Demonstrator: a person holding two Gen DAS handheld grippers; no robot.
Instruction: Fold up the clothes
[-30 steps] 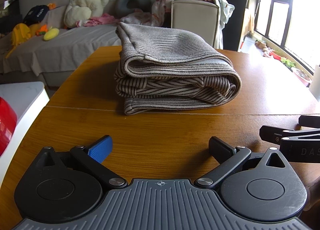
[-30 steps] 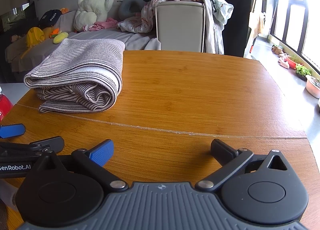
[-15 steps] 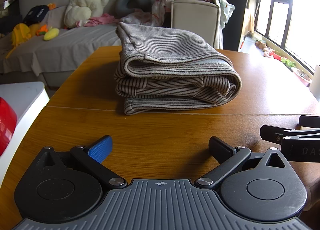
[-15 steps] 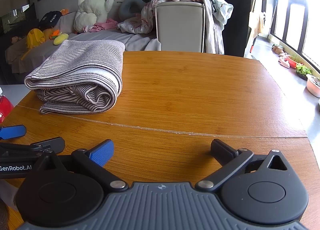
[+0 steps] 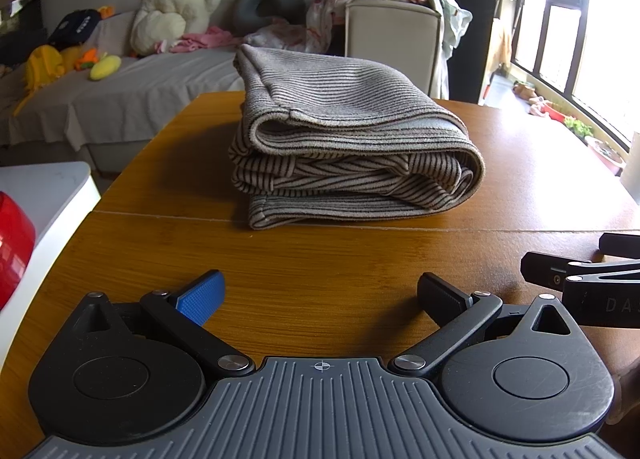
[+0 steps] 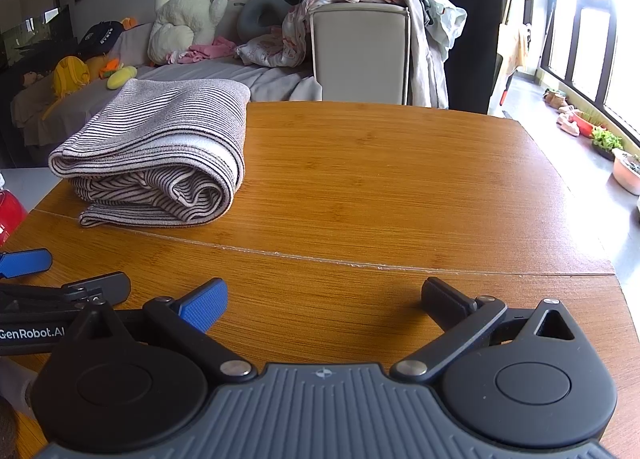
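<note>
Both gripper bases cropped; folded striped garment [image 5: 344,147] layers partly tucked.

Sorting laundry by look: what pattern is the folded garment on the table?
Thin dark stripes on beige, the folded garment; clearest in the left wrist view.

- We see the table [image 6: 400,187] as wood with a fine straight grain, smooth and faintly glossy where window light falls on it.
- The folded garment [image 5: 344,147] reads to us as soft knitted cloth, ribbed with thin dark stripes and matt (slightly fuzzy along its edges).
- On the left gripper [image 5: 320,295] we note matt black plastic arms, bright metal rivets, a ridged grey body and one blue finger pad with a fine grid texture.
- The right gripper [image 6: 324,299] shows us the same finishes.
- The sofa cover [image 5: 132,95] looks like plain matt cloth to us.
</note>
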